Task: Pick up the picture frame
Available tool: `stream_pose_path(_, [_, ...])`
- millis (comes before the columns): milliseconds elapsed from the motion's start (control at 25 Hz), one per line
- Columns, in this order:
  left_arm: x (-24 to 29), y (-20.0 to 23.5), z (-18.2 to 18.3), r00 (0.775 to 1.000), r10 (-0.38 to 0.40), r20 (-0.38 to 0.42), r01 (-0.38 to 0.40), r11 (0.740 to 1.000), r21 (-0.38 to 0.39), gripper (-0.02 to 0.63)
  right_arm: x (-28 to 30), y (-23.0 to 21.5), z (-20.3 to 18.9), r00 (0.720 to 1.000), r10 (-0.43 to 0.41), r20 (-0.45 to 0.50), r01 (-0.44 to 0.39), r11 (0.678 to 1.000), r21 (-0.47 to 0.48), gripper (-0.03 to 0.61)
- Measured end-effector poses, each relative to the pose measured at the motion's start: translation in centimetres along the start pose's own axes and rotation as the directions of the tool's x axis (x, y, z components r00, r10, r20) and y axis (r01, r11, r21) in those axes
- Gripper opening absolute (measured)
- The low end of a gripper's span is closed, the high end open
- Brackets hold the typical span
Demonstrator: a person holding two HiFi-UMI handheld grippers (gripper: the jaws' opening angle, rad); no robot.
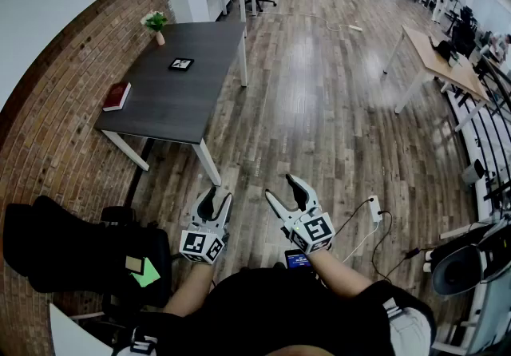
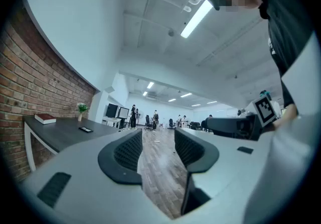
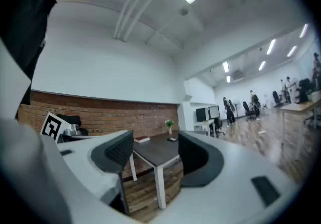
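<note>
The picture frame [image 1: 181, 64] is small and dark and lies flat on the dark table [image 1: 172, 107], which stands against the brick wall well ahead of me. In the left gripper view the frame [image 2: 86, 129] shows far off at the left, and in the right gripper view it [image 3: 172, 139] is a small dark shape on the tabletop. My left gripper [image 1: 215, 199] and my right gripper [image 1: 281, 188] are held side by side over the wooden floor, far short of the table. Both stand open with nothing between their jaws.
A red book [image 1: 116, 96] and a small potted plant [image 1: 156, 25] share the table. A black chair [image 1: 72, 255] stands at my left. A light wooden table [image 1: 435, 63] is at the far right, with cables and a power strip [image 1: 374, 211] on the floor nearby.
</note>
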State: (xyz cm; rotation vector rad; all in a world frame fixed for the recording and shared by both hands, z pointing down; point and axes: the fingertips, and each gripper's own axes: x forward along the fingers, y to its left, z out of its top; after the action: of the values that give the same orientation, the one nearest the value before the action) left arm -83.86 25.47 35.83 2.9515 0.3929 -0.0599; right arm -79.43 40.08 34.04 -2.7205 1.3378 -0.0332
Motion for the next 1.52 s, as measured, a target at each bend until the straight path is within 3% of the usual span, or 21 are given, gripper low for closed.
stream_pose_path(560, [-2.0,-2.3,0.4,1.0,-0.025,-0.004,0.025,1.0,0.014,0.183,-2.0,0.3,-1.3,1.0,-0.017,0.007,0.016,0.999,0.04,0.282])
stream_pose_path(760, [-2.3,-4.0,0.7,0.999,-0.034,0.007,0.034,0.999,0.018,0.181,-3.4,-1.2,-0.7,0.998,-0.024,0.066,0.015,0.992,0.129,0.283])
stream_pose_path(1120, [-2.8,-6.3,-0.9,1.0,-0.017,-0.007,0.017,1.0,0.015,0.172,-7.2,-2.9,-1.4,0.998,-0.028,0.062,0.021,0.993,0.114,0.283])
stream_pose_path(1320, [-0.7,-8.4,0.4,0.999,-0.038,0.021,0.036,0.998,0.055,0.173,-8.6,-5.4,0.7,0.995,-0.004,0.103,-0.002,0.998,0.061,0.284])
stream_pose_path(1520, [-0.5,-9.8,-1.4,1.0,-0.029,-0.013,0.029,0.999,0.018,0.173,-9.6,-6.2,-0.5,0.997,0.015,0.072,-0.02,0.997,0.075,0.284])
